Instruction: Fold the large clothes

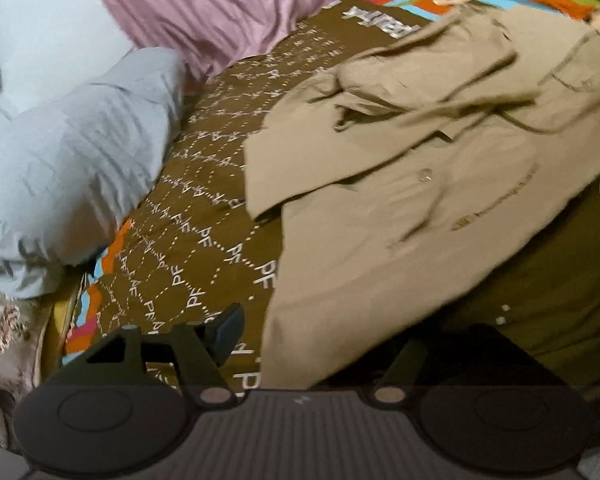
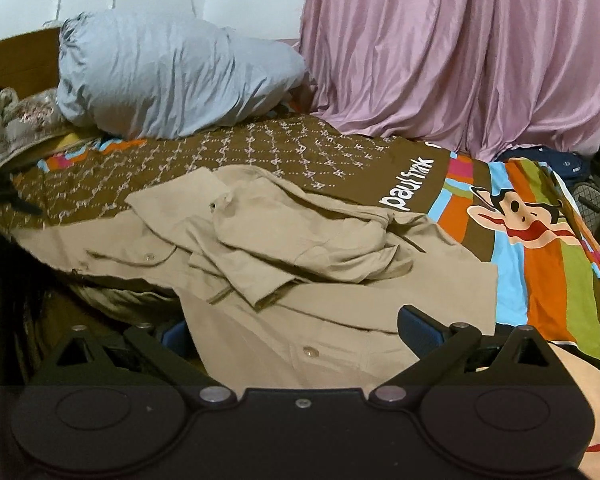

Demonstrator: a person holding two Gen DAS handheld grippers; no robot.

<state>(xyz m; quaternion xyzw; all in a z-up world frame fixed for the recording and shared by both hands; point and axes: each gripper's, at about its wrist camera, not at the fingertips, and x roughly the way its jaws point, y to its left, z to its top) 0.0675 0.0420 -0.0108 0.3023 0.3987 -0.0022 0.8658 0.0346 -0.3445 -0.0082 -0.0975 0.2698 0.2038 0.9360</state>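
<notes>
The tan coat (image 2: 300, 264) lies spread on the bed (image 2: 540, 280), over the brown patterned bedspread (image 1: 204, 184), with its body reaching toward me and off the near edge. By my judgement the folding is only begun: a sleeve or upper panel is thrown loosely across the chest in a rumpled heap, nothing is squared, and the long lower body is not yet doubled up. The sleeves want laying flat, then the length folding in on itself.

My right tool (image 2: 300, 334) stands wide, its two blue-padded fingers (image 2: 418, 330) set either side of the coat's near front, cloth lying between them by a button (image 2: 310, 351); it grips nothing that I can see. Of my left tool (image 1: 316, 334) I see one dark finger (image 1: 226, 332) over the bedspread, just beside the coat's left edge; the other is lost behind the cloth, so I cannot tell whether it is closed on the fabric.

A grey pillow (image 2: 172, 76) and a pink curtain (image 2: 460, 48) sit at the far side, well apart from the work.
</notes>
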